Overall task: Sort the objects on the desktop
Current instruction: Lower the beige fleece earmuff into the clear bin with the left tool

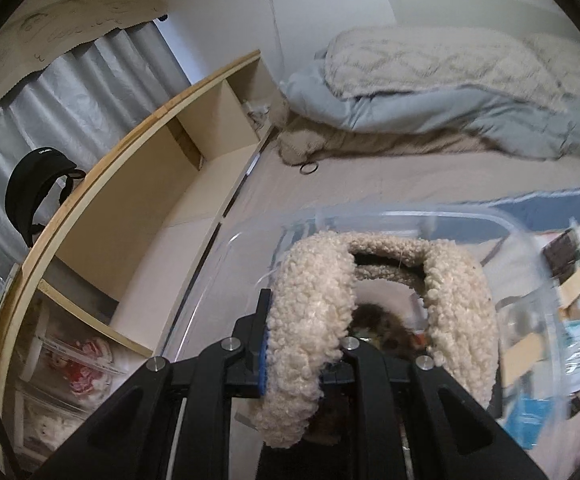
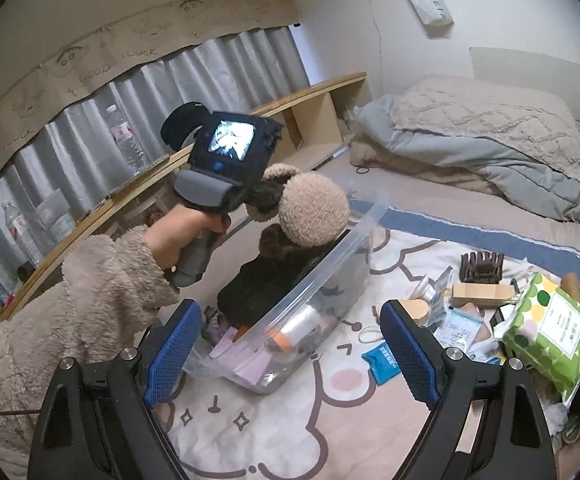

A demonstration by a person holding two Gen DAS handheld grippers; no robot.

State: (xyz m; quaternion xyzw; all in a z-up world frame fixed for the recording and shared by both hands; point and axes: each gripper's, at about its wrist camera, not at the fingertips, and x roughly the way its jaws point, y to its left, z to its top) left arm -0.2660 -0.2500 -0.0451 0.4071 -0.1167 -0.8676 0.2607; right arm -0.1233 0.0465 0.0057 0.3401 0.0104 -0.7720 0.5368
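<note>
My left gripper (image 1: 295, 354) is shut on a pair of fluffy cream earmuffs (image 1: 313, 312) and holds them above a clear plastic bin (image 1: 529, 240). In the right wrist view the left gripper (image 2: 266, 196) shows, with the earmuffs (image 2: 313, 208) over the bin (image 2: 329, 276), which holds dark cloth, a clear roll and pink paper. My right gripper (image 2: 290, 348) is open and empty, just in front of the bin's near corner.
Loose items lie on the printed blanket at right: a green wipes pack (image 2: 549, 332), a brown hair claw (image 2: 481, 268), a small cardboard box (image 2: 481, 292), a blue sachet (image 2: 381, 360). A wooden shelf (image 2: 90, 216) with water bottles runs at left. A bed (image 2: 489, 140) lies behind.
</note>
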